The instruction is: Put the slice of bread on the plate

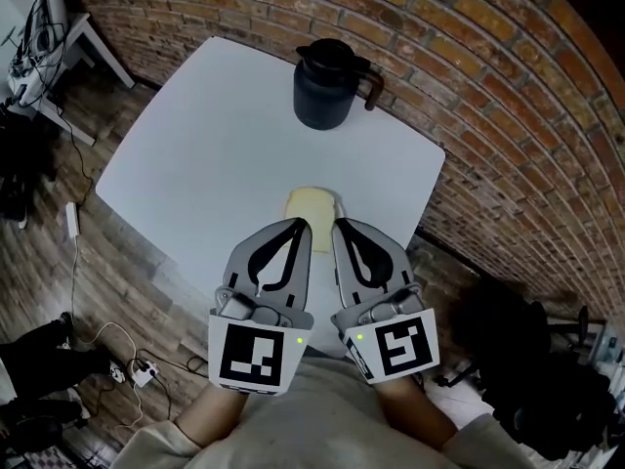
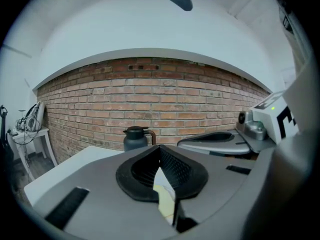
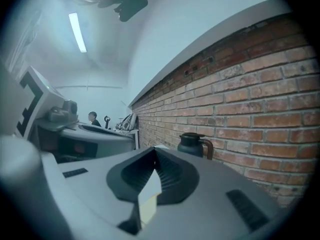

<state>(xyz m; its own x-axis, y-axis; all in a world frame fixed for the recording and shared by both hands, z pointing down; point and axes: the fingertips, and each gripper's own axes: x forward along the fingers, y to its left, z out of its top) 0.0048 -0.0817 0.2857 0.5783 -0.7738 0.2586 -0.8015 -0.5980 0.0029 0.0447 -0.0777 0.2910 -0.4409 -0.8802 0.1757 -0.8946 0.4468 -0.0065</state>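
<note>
Bread slice lying on the white surface, just past two closed tools, with no plate in sight

The slice of bread point(image 1: 312, 205) lies flat on the surface point(image 1: 195, 154), close to its near edge. Its near part is hidden behind the tool tips, so its long axis cannot be told. It sits just beyond and between the two tools. The left tool point(image 1: 299, 225) points at its left side and the right tool point(image 1: 341, 226) at its right, and neither looks clearly nearer. Both tools have their jaws pressed together and pinch nothing. In each gripper view a pale sliver of bread shows below the closed tips. Farther off, a dark jug point(image 1: 325, 84) stands near the far edge, well apart from the slice, with a brick wall point(image 1: 469, 57) behind it. As I judge it, the pickup has not begun — either tool must spread and reach forward and down to the slice.
</note>
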